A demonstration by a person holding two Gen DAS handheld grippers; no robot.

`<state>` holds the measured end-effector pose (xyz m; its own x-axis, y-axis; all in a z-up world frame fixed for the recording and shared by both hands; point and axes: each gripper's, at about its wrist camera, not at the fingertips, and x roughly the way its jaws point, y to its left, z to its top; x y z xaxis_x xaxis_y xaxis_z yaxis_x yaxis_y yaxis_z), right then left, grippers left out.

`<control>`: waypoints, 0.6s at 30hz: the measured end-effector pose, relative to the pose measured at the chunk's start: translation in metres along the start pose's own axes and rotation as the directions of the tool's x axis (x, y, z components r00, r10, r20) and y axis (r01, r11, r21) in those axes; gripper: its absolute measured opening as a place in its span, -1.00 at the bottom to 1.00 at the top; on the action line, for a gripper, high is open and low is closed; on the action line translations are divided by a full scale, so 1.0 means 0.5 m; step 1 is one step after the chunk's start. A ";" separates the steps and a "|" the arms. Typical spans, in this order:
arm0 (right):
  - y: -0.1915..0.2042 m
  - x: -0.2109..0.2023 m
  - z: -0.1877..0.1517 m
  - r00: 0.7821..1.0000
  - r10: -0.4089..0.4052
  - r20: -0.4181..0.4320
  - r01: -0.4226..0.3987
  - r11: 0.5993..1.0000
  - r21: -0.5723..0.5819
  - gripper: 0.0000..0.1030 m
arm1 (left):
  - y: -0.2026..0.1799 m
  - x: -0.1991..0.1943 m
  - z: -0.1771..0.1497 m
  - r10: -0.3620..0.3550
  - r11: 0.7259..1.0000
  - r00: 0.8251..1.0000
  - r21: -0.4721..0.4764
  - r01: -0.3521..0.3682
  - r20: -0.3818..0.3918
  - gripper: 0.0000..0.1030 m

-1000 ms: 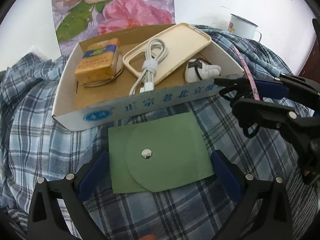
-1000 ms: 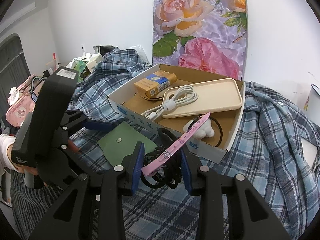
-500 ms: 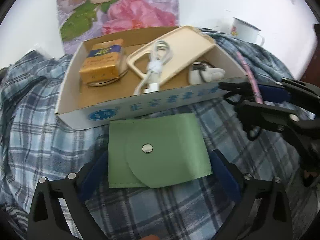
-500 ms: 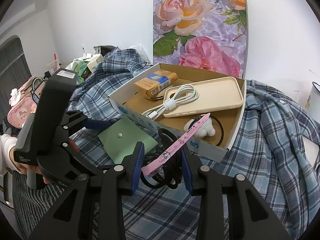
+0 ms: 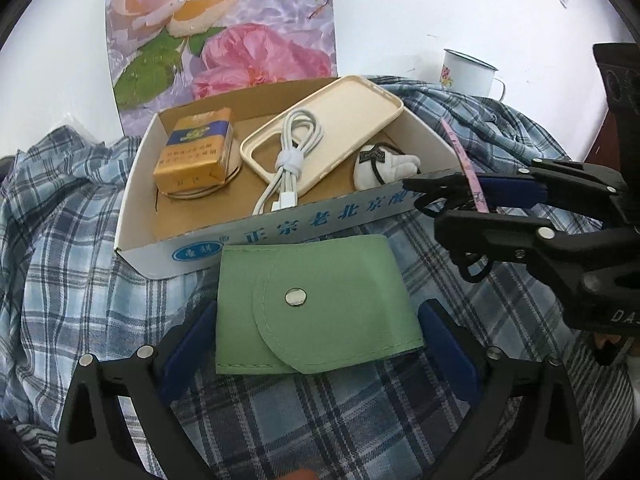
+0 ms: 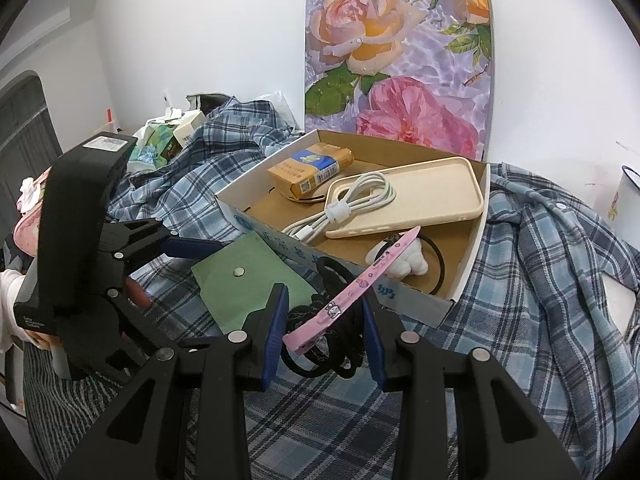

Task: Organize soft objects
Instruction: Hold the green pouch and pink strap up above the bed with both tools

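A green snap pouch (image 5: 316, 300) lies flat on the plaid cloth, right in front of the cardboard tray (image 5: 280, 232). My left gripper (image 5: 318, 310) is open and straddles it, one blue pad close to each side edge. To the right, my right gripper (image 6: 325, 298) is shut on a bundle of black hair ties (image 6: 320, 352) with a pink clip (image 6: 352, 300) sticking up over the tray's front wall. The right gripper (image 5: 432, 206) also shows in the left wrist view. In the tray lie a cream phone case (image 5: 328, 132), a white cable (image 5: 296, 160), a yellow packet (image 5: 192, 156) and a white plush hair tie (image 5: 384, 164).
A rose picture board (image 5: 224, 32) leans on the wall behind the tray. An enamel mug (image 5: 466, 72) stands at the back right. Rumpled plaid shirt cloth (image 5: 80, 260) covers the surface. At the far left sit small boxes (image 6: 172, 140) and a pink bag (image 6: 28, 220).
The left wrist view has tilted up a little, so the tray and pouch sit lower in frame; the pouch stays between the open fingers. The right gripper holds its bundle still.
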<state>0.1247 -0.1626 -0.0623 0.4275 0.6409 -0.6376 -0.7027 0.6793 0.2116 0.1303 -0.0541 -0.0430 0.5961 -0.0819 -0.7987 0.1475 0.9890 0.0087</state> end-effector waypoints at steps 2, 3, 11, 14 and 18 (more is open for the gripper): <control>-0.001 0.000 0.001 1.000 -0.001 0.002 0.001 1.000 -0.003 -0.32 | -0.003 -0.005 0.001 -0.001 1.000 1.000 0.009 0.001 0.011 0.94; 0.000 0.000 0.001 1.000 -0.003 0.004 0.003 1.000 -0.004 -0.32 | -0.005 -0.008 0.002 -0.001 1.000 1.000 0.013 0.001 0.019 0.94; 0.005 -0.019 0.006 0.998 -0.013 0.061 0.014 1.000 -0.025 -0.32 | -0.019 -0.038 0.008 0.029 0.998 0.995 0.055 -0.034 0.092 0.23; 0.008 -0.025 0.008 0.997 -0.013 0.076 0.015 0.999 -0.033 -0.32 | -0.021 -0.036 0.010 0.033 0.996 0.996 0.074 -0.039 0.081 0.14; 0.008 -0.022 0.008 0.997 -0.018 0.073 0.021 0.999 -0.035 -0.32 | -0.017 -0.016 0.007 0.032 0.998 0.999 0.061 -0.034 0.032 0.62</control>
<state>0.1195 -0.1652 -0.0514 0.4802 0.6527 -0.5859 -0.7134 0.6793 0.1721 0.1269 -0.0625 -0.0346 0.6253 -0.0542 -0.7785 0.1753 0.9818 0.0725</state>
